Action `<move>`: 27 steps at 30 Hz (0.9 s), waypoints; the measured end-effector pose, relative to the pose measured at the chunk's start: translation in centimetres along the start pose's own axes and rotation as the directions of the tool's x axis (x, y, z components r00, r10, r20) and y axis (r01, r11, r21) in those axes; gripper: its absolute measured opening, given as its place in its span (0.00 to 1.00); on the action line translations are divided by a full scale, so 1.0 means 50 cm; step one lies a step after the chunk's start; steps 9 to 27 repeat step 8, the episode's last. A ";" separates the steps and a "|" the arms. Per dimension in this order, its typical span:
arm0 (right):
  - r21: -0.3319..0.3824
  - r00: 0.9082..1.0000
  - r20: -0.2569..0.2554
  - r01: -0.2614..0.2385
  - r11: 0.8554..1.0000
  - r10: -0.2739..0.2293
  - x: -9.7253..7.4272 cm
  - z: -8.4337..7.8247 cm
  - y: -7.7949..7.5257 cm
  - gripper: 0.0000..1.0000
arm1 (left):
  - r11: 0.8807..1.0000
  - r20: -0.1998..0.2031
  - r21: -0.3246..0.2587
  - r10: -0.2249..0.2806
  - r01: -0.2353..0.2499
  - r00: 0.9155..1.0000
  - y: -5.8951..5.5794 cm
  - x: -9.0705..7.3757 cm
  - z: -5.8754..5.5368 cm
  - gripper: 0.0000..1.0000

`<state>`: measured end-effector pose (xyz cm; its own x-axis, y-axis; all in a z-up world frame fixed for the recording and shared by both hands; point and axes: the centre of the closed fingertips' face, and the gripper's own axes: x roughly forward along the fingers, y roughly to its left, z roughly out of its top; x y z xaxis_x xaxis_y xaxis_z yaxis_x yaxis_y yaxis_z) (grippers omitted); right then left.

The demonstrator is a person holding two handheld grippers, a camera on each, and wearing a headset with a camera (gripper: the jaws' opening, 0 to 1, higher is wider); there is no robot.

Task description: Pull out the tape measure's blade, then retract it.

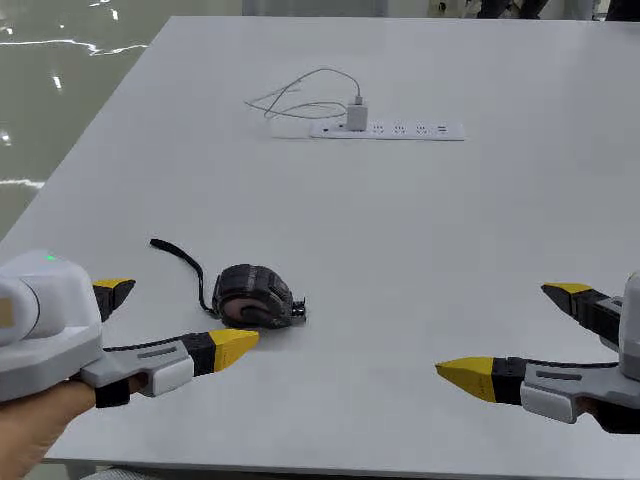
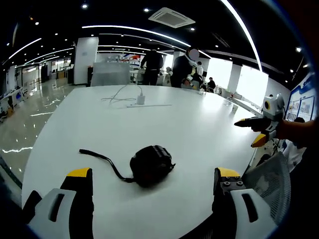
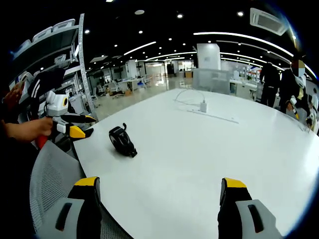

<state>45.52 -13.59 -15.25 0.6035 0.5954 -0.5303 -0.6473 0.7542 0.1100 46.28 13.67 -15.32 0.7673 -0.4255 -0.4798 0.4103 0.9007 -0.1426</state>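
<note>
White tabletop (image 1: pixel 400 250), open office beyond.

Head view: tape measure (image 1: pixel 255 296) lying on its side just beyond the left gripper (image 1: pixel 185 315), wide open and empty. Right gripper (image 1: pixel 497 330) well apart, equally open and empty. Strap (image 1: pixel 180 255) trailing left, blade mouth seemingly facing right. Power strip (image 1: pixel 390 129) far back, no obstacle.

Left gripper view: tape measure dead ahead, near.

Right gripper view: tape measure far off left.

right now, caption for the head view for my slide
Open left claw beside a round black tape measure on the white table; open right claw hovers apart.
</note>
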 end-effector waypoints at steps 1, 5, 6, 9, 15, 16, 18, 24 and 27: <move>-0.001 1.000 0.000 0.000 1.000 0.000 0.000 -0.001 0.000 0.99 | 1.000 -0.003 0.000 0.000 0.001 1.000 -0.001 0.000 -0.001 0.99; 0.004 1.000 0.001 0.003 1.000 -0.003 0.000 -0.001 0.001 0.99 | 1.000 -0.001 0.002 -0.004 0.004 1.000 -0.005 0.000 0.000 0.99; 0.005 1.000 0.003 0.004 1.000 -0.004 0.000 0.000 0.001 0.99 | 1.000 -0.002 0.002 -0.005 0.005 1.000 -0.005 0.000 0.000 0.99; 0.002 1.000 0.004 0.007 1.000 -0.007 -0.001 0.000 0.000 0.99 | 1.000 -0.001 0.004 -0.004 0.004 1.000 -0.006 0.000 0.000 0.99; 0.002 1.000 0.004 0.007 1.000 -0.007 -0.001 0.000 0.000 0.99 | 1.000 -0.001 0.004 -0.004 0.004 1.000 -0.006 0.000 0.000 0.99; 0.002 1.000 0.004 0.007 1.000 -0.007 -0.001 0.000 0.000 0.99 | 1.000 -0.001 0.004 -0.004 0.004 1.000 -0.006 0.000 0.000 0.99; 0.002 1.000 0.004 0.007 1.000 -0.007 -0.001 0.000 0.000 0.99 | 1.000 -0.001 0.004 -0.004 0.004 1.000 -0.006 0.000 0.000 0.99; 0.002 1.000 0.004 0.007 1.000 -0.007 -0.001 0.000 0.000 0.99 | 1.000 -0.001 0.004 -0.004 0.004 1.000 -0.006 0.000 0.000 0.99; 0.002 1.000 0.004 0.007 1.000 -0.007 -0.001 0.000 0.000 0.99 | 1.000 -0.001 0.004 -0.004 0.004 1.000 -0.006 0.000 0.000 0.99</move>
